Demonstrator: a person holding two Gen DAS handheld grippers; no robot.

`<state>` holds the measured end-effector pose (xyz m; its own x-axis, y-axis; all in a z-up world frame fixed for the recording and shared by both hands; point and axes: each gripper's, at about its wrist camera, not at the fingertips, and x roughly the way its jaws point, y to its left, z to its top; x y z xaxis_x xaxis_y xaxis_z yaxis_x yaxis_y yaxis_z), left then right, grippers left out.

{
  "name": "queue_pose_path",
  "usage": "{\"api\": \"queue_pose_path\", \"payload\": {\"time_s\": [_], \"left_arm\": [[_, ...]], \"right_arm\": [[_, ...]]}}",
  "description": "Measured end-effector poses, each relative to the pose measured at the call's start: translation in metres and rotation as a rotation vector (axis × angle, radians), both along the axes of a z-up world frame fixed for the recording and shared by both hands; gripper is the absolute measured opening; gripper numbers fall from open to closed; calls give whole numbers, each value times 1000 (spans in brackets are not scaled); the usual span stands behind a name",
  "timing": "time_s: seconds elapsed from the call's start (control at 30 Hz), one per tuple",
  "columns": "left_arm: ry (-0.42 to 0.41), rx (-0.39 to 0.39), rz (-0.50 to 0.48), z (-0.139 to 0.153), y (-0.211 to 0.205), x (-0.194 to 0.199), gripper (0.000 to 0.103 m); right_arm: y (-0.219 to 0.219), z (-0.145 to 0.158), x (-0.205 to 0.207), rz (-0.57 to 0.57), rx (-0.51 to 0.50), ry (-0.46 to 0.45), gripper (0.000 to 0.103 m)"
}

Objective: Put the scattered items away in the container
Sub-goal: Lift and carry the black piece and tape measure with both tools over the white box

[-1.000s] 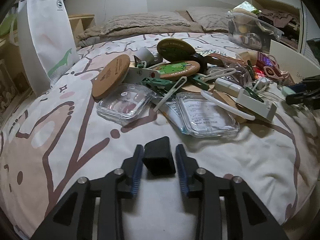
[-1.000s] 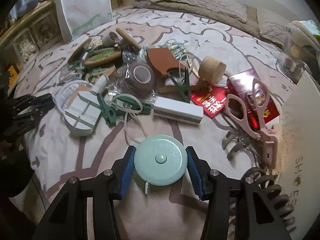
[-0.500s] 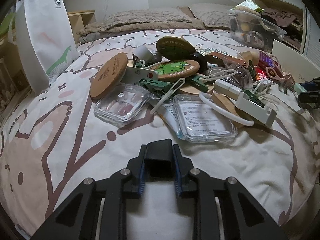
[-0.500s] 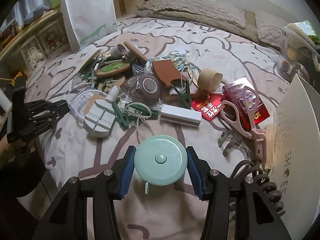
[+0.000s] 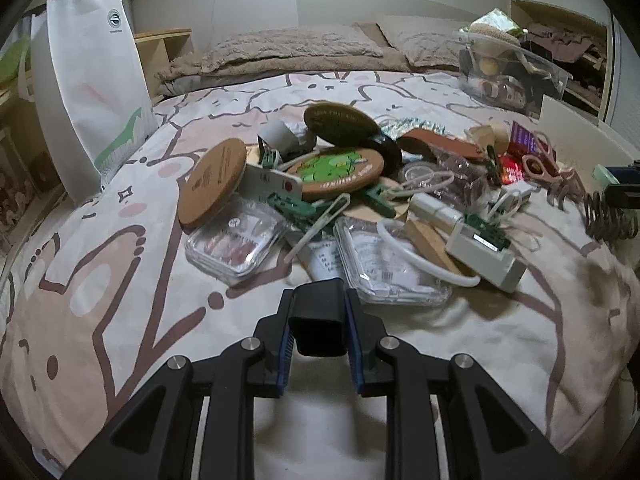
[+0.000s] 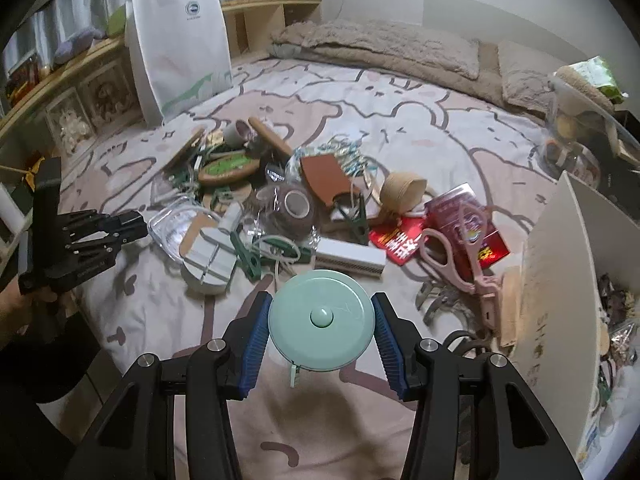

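We see our left tongs (image 5: 318, 322) clamped on a small black block (image 5: 318, 320), held just above the patterned bedspread (image 5: 120, 280) in front of the clutter. Our right tongs (image 6: 322, 322) grip a round mint-green tape measure (image 6: 322, 320) by its edge, its short tab hanging below. Beyond it lies the pile: pink scissors (image 6: 460, 256) on a red packet (image 6: 400, 240), a white rectangular box (image 6: 350, 258), a roll of brown tape (image 6: 296, 206), green clothes pegs (image 6: 248, 258) and round cork coasters (image 5: 212, 182). A white box (image 6: 560, 280) with items already inside stands at the right edge of the right-wrist view, beside the scissors. A white tote bag (image 6: 180, 40) stands at the bed's far left.
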<state>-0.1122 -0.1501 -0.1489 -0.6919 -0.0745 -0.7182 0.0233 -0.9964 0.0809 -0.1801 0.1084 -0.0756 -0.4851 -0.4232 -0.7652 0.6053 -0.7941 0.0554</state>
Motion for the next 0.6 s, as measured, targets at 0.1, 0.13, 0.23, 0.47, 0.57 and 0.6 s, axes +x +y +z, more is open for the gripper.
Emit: {"api": "queue_pose_path", "payload": {"time_s": [0.1,0.13,0.23,0.47,0.57,0.6], "left_arm": [[19,7,4,8,1,0,23],[27,10,3,12,2,-1,23],[45,16,-1,20,6,-2,23],[88,26,-22,43,22,-8,23],[105,30,-33,52,31,-11,23],[108,31,-38,54,35,-13,23]], "right_arm": [[5,8,1,-10,-15,16,51],[6,10,1,-14,-21,19,51],[10,18,2,-25,-37,35,51],[23,33,2,-59,-70,70,51],[33,40,2,-83,-87,85,51],[37,42,1,-94,-93,90,51]]}}
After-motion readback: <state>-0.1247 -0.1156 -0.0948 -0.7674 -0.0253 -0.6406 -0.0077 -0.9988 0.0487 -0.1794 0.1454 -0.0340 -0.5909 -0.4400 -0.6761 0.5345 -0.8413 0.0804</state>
